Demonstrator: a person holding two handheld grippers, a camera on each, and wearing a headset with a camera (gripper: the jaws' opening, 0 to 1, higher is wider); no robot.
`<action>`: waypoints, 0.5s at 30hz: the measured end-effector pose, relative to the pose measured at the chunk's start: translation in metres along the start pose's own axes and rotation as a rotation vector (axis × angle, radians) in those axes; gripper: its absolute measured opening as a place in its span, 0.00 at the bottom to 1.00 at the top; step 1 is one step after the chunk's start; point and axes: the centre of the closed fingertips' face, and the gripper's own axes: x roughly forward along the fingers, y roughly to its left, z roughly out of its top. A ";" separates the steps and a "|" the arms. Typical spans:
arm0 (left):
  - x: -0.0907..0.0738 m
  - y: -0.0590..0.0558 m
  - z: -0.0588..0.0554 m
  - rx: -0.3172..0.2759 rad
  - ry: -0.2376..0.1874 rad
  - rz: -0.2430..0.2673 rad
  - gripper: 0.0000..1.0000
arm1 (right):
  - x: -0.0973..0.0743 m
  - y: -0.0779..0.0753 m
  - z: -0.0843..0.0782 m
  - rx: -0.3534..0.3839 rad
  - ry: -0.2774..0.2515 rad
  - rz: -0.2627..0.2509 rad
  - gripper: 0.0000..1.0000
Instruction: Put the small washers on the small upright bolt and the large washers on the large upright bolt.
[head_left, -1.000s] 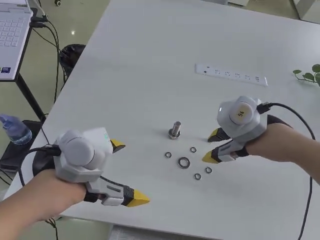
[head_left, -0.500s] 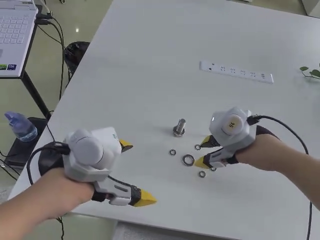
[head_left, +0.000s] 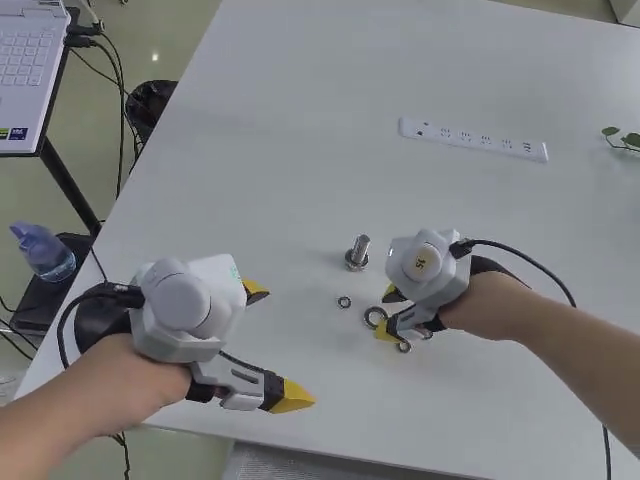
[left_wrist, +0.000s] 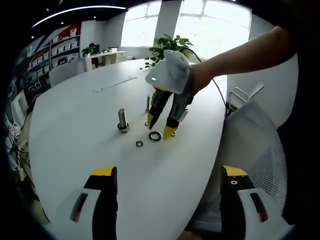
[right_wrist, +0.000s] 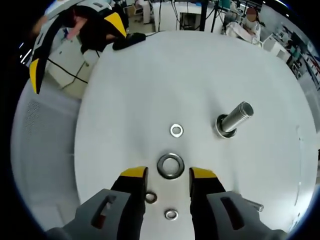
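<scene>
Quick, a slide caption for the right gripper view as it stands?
Right gripper, jaws open, poised at the large washer, with a small washer and an upright bolt beyond.

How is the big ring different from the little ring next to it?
The big washer is much wider than the small washer. The big washer lies just ahead of the right gripper; the small washer lies farther off. Both are silvery, flat on the table.

Left claw (head_left: 272, 347), right claw (head_left: 386, 313): rounded white-grey bodies, black-and-yellow tips; black cable (head_left: 530, 265) on each
</scene>
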 end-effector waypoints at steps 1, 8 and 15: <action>0.000 0.000 0.000 0.000 0.001 0.000 0.85 | 0.000 0.000 0.000 0.000 -0.001 0.000 0.35; -0.001 -0.001 -0.004 -0.001 0.010 -0.002 0.84 | 0.004 -0.002 -0.001 -0.030 0.010 -0.008 0.35; -0.002 -0.001 -0.006 -0.009 0.008 -0.001 0.84 | 0.005 -0.004 0.003 -0.054 0.026 -0.006 0.33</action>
